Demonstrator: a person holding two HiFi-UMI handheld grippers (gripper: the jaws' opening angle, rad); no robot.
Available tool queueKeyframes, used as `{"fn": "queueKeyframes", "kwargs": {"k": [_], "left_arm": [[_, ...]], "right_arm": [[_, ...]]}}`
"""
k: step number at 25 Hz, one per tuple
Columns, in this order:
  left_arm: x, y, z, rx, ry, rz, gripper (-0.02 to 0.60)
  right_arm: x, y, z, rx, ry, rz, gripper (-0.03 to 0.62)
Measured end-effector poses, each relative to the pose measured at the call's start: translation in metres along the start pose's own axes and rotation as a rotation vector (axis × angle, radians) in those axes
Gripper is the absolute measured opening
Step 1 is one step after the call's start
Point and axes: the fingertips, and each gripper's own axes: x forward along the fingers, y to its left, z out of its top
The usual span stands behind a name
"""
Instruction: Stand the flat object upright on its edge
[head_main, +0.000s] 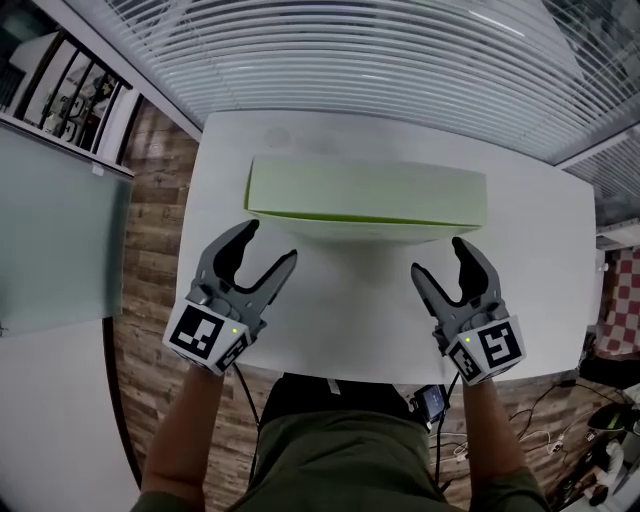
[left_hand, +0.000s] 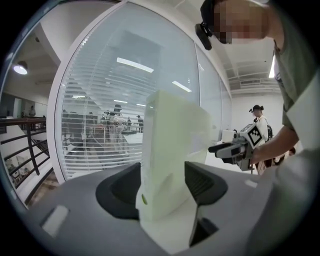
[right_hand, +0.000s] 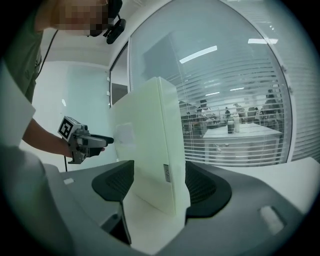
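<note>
A flat pale green box (head_main: 365, 190) stands upright on its long edge across the middle of the white table (head_main: 350, 310). My left gripper (head_main: 270, 242) hovers just in front of the box's left end, jaws apart and empty. Near the right end, my right gripper (head_main: 438, 255) is likewise open and clear of the box. In the left gripper view the box (left_hand: 172, 150) rises edge-on beyond the spread jaws, with the right gripper (left_hand: 235, 149) past it. The right gripper view frames the box (right_hand: 145, 150) the same way, the left gripper (right_hand: 82, 141) behind it.
A curved glass wall with white blinds (head_main: 380, 60) runs right behind the table's far edge. Wooden floor (head_main: 150, 250) lies to the left, and cables (head_main: 540, 430) trail on the floor at the right. The table's front edge is at my waist.
</note>
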Motion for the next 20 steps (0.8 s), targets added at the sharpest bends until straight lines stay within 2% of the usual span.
{"fn": "queueKeyframes", "kwargs": {"k": [3, 13, 20], "left_arm": [[-0.006, -0.006, 0.006, -0.009, -0.013, 0.009, 0.242], [-0.028, -0.026, 0.012, -0.044, -0.036, 0.004, 0.146], [-0.043, -0.023, 0.026, -0.049, -0.062, -0.037, 0.083]], "right_arm": [[-0.007, 0.006, 0.006, -0.002, -0.008, 0.017, 0.29], [-0.023, 0.02, 0.019, 0.021, -0.025, 0.027, 0.236], [-0.03, 0.044, 0.038, -0.002, -0.031, 0.037, 0.14]]}}
